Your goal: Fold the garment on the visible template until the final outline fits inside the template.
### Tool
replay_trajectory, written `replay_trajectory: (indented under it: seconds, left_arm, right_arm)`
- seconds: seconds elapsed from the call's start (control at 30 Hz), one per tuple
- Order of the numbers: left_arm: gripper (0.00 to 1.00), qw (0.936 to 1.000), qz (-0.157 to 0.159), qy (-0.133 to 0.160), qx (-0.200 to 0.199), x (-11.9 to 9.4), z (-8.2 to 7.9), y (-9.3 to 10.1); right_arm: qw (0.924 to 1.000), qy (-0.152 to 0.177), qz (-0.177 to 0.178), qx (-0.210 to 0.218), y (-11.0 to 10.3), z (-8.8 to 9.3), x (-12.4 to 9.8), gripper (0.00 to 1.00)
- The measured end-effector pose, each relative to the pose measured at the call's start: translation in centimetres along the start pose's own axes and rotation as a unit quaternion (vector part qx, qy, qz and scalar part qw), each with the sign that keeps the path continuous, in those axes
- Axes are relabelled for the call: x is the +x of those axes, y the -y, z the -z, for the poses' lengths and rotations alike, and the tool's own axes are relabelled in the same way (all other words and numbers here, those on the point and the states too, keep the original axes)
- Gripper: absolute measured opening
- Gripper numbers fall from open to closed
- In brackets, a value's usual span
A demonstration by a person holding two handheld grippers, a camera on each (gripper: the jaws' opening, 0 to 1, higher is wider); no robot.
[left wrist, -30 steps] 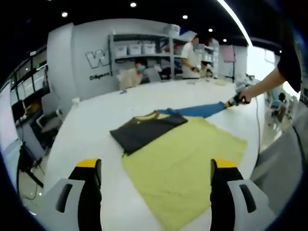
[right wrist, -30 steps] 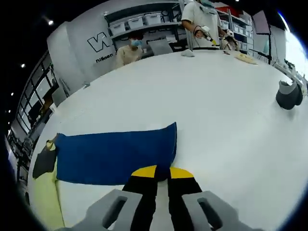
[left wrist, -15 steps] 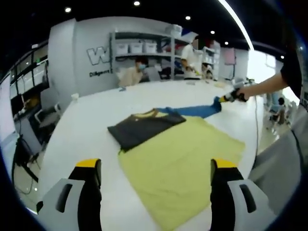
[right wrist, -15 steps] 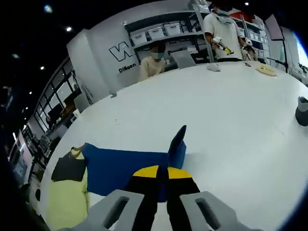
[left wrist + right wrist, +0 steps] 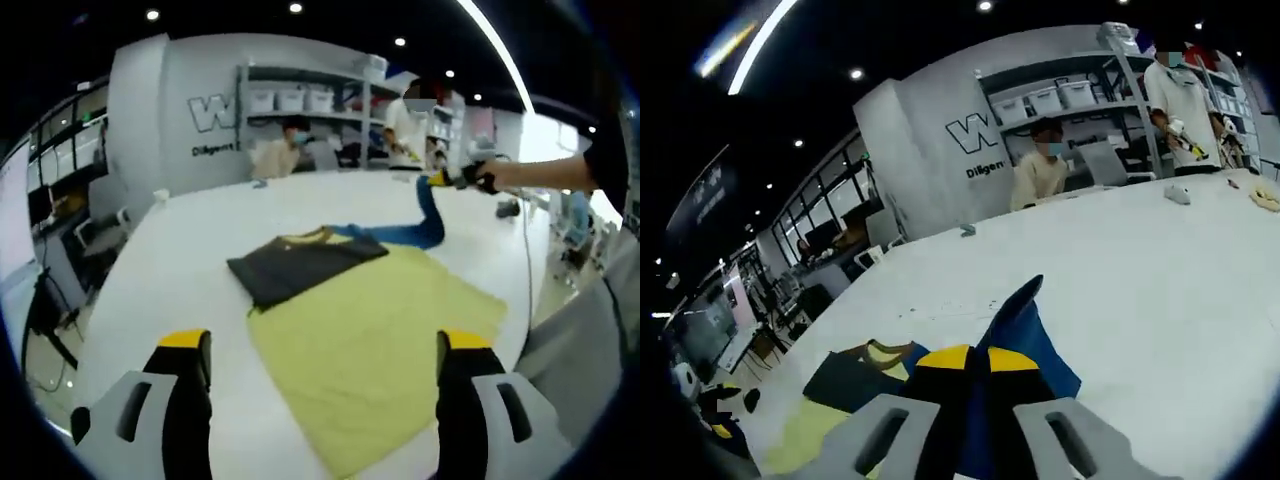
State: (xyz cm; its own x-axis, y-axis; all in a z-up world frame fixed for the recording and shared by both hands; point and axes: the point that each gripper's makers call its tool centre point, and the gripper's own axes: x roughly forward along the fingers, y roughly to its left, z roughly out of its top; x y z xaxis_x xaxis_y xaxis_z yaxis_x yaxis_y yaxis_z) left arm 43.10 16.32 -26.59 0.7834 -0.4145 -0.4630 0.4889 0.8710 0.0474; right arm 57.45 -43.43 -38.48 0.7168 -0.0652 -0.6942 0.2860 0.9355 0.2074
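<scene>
The garment lies on the white table (image 5: 190, 250). Its dark grey part (image 5: 300, 265) is folded and overlaps the far corner of the yellow-green template (image 5: 370, 330). Its blue part (image 5: 405, 232) trails to the right and rises off the table. My right gripper (image 5: 443, 180) holds that end in the air, jaws shut on it. In the right gripper view the blue cloth (image 5: 1025, 315) stands up between the closed yellow tips of my right gripper (image 5: 978, 358), with the grey part (image 5: 845, 380) and the template (image 5: 810, 435) at lower left. My left gripper (image 5: 322, 350) hangs open over the template's near side, holding nothing.
Two people (image 5: 285, 150) are at the table's far side, in front of shelves with white bins (image 5: 290, 100). Small items (image 5: 1178, 193) lie on the far table. The person's arm (image 5: 540, 172) reaches in from the right. The table edge runs close on the left.
My right gripper has lifted the blue end off the table and carried it up and inward toward the rest of the garment. The left gripper has stayed open over the template.
</scene>
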Motion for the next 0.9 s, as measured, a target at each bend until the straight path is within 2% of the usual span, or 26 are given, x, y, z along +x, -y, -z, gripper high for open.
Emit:
replay_trajectory:
  seconds: [0.1, 0.2, 0.23, 0.27, 0.3, 0.4, 0.43, 0.5, 0.6, 0.63, 0.67, 0.8, 0.83, 0.87, 0.9]
  left_arm:
    - [0.87, 1.0000, -0.005, -0.002, -0.008, 0.2, 0.1, -0.1]
    - [0.87, 0.9999, -0.001, -0.001, -0.010, 0.2, 0.1, 0.2]
    - [0.87, 0.9999, 0.002, 0.001, -0.013, 0.2, 0.0, 0.4]
    - [0.87, 0.9998, 0.007, -0.001, -0.017, 0.2, 0.3, 0.6]
    - [0.87, 0.9997, 0.006, -0.001, -0.025, 0.1, 0.5, 0.6]
    - [0.87, 0.9993, 0.004, 0.003, -0.037, -0.1, 0.6, 0.6]
    - [0.87, 0.9990, 0.002, 0.008, -0.045, -0.2, 0.5, 0.6]
    - [0.87, 0.9990, 0.001, 0.005, -0.044, -0.3, 0.7, 0.5]
    - [0.87, 0.9990, 0.000, 0.004, -0.043, -0.4, 0.8, 0.4]
    - [0.87, 0.9990, 0.000, 0.005, -0.044, -0.5, 0.8, 0.4]
    - [0.86, 0.9991, 0.001, 0.004, -0.042, -0.4, 1.0, 0.3]
    - [0.86, 0.9996, -0.001, -0.009, -0.026, -0.5, 1.5, 0.2]
    - [0.86, 0.9996, -0.001, -0.012, -0.024, -0.6, 1.7, 0.2]
    - [0.86, 0.9996, -0.001, -0.012, -0.027, -0.6, 1.8, 0.1]
    - [0.86, 0.9995, -0.005, -0.011, -0.031, -0.7, 2.0, -0.2]
  right_arm:
    - [0.9996, 0.005, -0.011, -0.024, -0.6, -0.6, -0.2, 0.00]
    - [0.9991, 0.020, -0.028, -0.025, -1.8, -1.4, -0.4, 0.00]
    - [0.9982, 0.021, -0.051, -0.021, -3.2, -1.9, -0.8, 0.00]
    - [0.9951, 0.033, -0.087, -0.034, -5.0, -2.7, -0.9, 0.00]
    - [0.9919, 0.045, -0.115, -0.031, -7.4, -3.6, -1.5, 0.00]
    - [0.9838, 0.072, -0.157, -0.050, -11.8, -5.7, -2.4, 0.00]
    - [0.9725, 0.085, -0.209, -0.057, -16.2, -7.1, -3.2, 0.00]
    - [0.9663, 0.095, -0.227, -0.075, -18.7, -7.9, -3.8, 0.00]
    - [0.9526, 0.114, -0.267, -0.093, -22.8, -9.2, -5.1, 0.00]
    - [0.9473, 0.121, -0.279, -0.099, -24.0, -9.8, -5.3, 0.00]
    - [0.9360, 0.130, -0.308, -0.111, -26.7, -10.4, -6.0, 0.00]
    - [0.9258, 0.135, -0.329, -0.128, -29.3, -10.7, -6.5, 0.00]
    - [0.9144, 0.141, -0.350, -0.148, -32.2, -10.4, -7.7, 0.00]
    - [0.9077, 0.143, -0.360, -0.161, -33.8, -10.4, -7.8, 0.00]
    - [0.8960, 0.140, -0.366, -0.209, -36.3, -9.4, -7.9, 0.00]
